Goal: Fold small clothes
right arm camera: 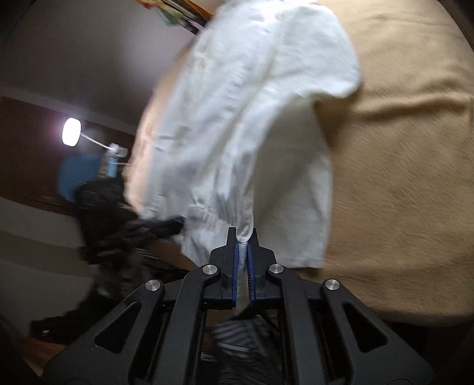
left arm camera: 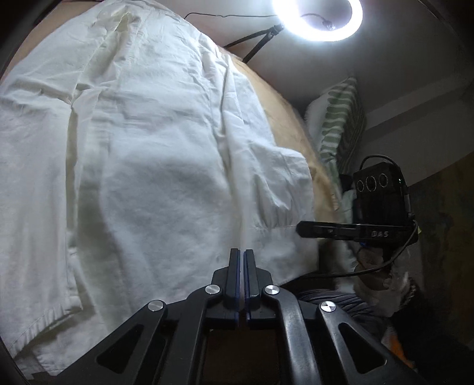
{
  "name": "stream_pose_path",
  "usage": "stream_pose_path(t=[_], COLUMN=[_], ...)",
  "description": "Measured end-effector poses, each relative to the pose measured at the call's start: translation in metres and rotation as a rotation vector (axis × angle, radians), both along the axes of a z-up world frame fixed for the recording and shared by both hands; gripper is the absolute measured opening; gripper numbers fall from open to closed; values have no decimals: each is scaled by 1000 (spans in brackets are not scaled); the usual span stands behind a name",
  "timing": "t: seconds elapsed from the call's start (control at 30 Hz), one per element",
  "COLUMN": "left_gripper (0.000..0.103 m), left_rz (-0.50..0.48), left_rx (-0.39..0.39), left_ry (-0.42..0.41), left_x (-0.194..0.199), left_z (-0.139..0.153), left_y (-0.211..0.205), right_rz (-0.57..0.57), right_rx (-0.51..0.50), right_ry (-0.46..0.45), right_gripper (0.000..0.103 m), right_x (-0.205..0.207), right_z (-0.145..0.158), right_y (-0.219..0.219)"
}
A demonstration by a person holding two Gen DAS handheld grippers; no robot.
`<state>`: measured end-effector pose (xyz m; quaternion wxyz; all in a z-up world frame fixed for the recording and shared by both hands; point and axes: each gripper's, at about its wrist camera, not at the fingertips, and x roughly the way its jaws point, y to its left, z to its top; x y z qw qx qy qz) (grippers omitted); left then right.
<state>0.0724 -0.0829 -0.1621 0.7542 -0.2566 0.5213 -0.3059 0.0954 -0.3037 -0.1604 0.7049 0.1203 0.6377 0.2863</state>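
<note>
A tan blanket [right arm camera: 408,177] covers a bed and fills most of both wrist views. Spread over the blanket lies a white garment [left arm camera: 142,165], wrinkled, with seams running along its length and a gathered, elasticated edge at the end nearest the grippers. Beyond the garment's far end, a bright ring light [left arm camera: 318,20] on a thin black stand glows above the blanket. Off the blanket's edge, to the garment's right in the left wrist view, a green-and-white striped pillow [left arm camera: 340,124] leans upright.

The right gripper [right arm camera: 243,237] has its 2 blue-lined jaws pinched on a bunched fold of the garment at that gathered edge, lifting the cloth there; this view is blurred. In the left wrist view it shows from the side as a black tool with a camera box, its tip touching the garment's edge [left arm camera: 299,228].

The left gripper [left arm camera: 241,251] hovers at the garment's near end, jaws closed together with no cloth visible between them.
</note>
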Motion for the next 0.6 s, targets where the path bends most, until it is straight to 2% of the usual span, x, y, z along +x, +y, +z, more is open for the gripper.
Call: stream_pose_path(t=[0.03, 0.13, 0.17, 0.27, 0.37, 0.43, 0.53, 0.6], left_gripper=[2, 8, 9, 17, 24, 29, 35, 40], left_rz=[-2, 5, 9, 4, -38, -81, -131, -163], left_rx=[30, 91, 104, 140, 141, 149, 166, 211], left_ry=[-13, -88, -113, -227, -303, -311, -278, -260], left_x=[-3, -16, -20, -32, -34, -27, -12, -3], left_z=[1, 16, 22, 50, 71, 74, 68, 58], left_y=[-2, -6, -8, -22, -47, -66, -104, -133], right_rz=[2, 20, 18, -50, -132, -206, -329, -394], right_rx=[-38, -53, -50, 3, 34, 67, 126, 142], right_ry=[-7, -52, -85, -168, -290, -370, -462, -510], right_gripper=[9, 11, 14, 36, 36, 37, 41, 44], right_x=[-1, -8, -12, -21, -32, -37, -48, -53], right_z=[-3, 8, 17, 41, 69, 91, 113, 125], right_y=[1, 1, -2, -22, -51, -72, -111, -130])
